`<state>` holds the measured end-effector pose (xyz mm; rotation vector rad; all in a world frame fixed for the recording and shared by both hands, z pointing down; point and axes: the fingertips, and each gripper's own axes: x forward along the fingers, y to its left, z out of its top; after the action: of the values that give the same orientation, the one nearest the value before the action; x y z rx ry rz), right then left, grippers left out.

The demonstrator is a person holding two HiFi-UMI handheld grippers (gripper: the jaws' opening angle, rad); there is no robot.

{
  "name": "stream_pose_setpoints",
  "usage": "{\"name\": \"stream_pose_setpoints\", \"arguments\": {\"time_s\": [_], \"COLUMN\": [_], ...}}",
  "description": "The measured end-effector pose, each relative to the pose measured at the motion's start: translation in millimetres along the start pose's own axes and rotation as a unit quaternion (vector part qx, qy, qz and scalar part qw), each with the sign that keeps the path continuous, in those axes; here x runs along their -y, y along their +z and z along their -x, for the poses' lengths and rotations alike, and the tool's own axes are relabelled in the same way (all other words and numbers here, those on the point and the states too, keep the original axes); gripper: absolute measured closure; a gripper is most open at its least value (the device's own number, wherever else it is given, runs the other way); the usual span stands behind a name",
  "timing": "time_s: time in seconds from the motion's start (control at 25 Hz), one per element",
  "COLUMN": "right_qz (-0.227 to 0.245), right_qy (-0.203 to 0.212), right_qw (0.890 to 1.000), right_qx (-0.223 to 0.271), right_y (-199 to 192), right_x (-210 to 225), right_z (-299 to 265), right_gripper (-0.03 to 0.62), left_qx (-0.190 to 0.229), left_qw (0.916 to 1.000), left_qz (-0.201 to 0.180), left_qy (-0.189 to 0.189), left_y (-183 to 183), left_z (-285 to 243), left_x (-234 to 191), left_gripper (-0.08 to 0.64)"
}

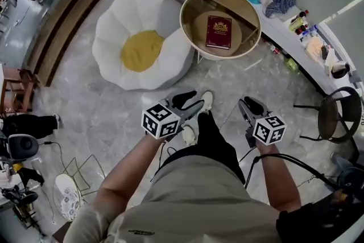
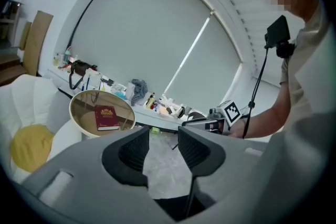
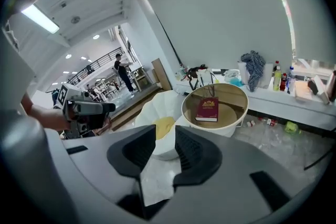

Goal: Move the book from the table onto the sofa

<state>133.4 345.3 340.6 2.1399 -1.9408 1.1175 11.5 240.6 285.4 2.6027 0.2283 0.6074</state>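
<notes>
**Q:** Red book (image 1: 218,32) lay flat in the middle of the round table (image 1: 193,14), well apart from both claws. Why?

**A:** The pick-up looked not yet begun. The left gripper (image 1: 189,101) and right gripper (image 1: 246,105) were held low before the person, jaws apart, only floor showing between them.

**Q:** Anything in the way?

**A:** Nothing lay between. The white sofa (image 1: 111,25) with its yellow cushion (image 1: 140,50) stood right against the table, so the carry seemed short. A cluttered ledge (image 1: 273,19) ran behind and a chair (image 1: 333,116) stood off right.
</notes>
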Motion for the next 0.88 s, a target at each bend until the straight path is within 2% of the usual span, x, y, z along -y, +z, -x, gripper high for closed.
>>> {"name": "stream_pose_setpoints", "arguments": {"time_s": [0.24, 0.48, 0.68, 0.88], "right_qz": [-0.043, -0.082, -0.122, -0.147], "right_qy": [-0.004, -0.017, -0.027, -0.029], "right_qw": [0.999, 0.995, 0.989, 0.984], "right_qx": [-0.013, -0.053, -0.079, -0.1], "right_y": [40.1, 64.1, 59.5, 42.1], "right_x": [90.7, 190.8, 264.3, 321.6], "right_z": [-124.9, -238.6, -321.4, -385.9], "right_gripper": [0.471, 0.456, 0.421, 0.41], "left_qx": [-0.042, -0.098, -0.111, -0.141], "left_qw": [0.9981, 0.9905, 0.9804, 0.9716], "left_qz": [0.039, 0.093, 0.162, 0.185], "left_qy": [0.022, 0.027, 0.018, 0.042], "left_y": [11.0, 15.0, -1.6, -25.0], "left_z": [-71.5, -156.6, -235.8, -307.9], "left_x": [-115.0, -219.1, -300.6, -382.4], "left_gripper": [0.391, 0.37, 0.328, 0.313]}}
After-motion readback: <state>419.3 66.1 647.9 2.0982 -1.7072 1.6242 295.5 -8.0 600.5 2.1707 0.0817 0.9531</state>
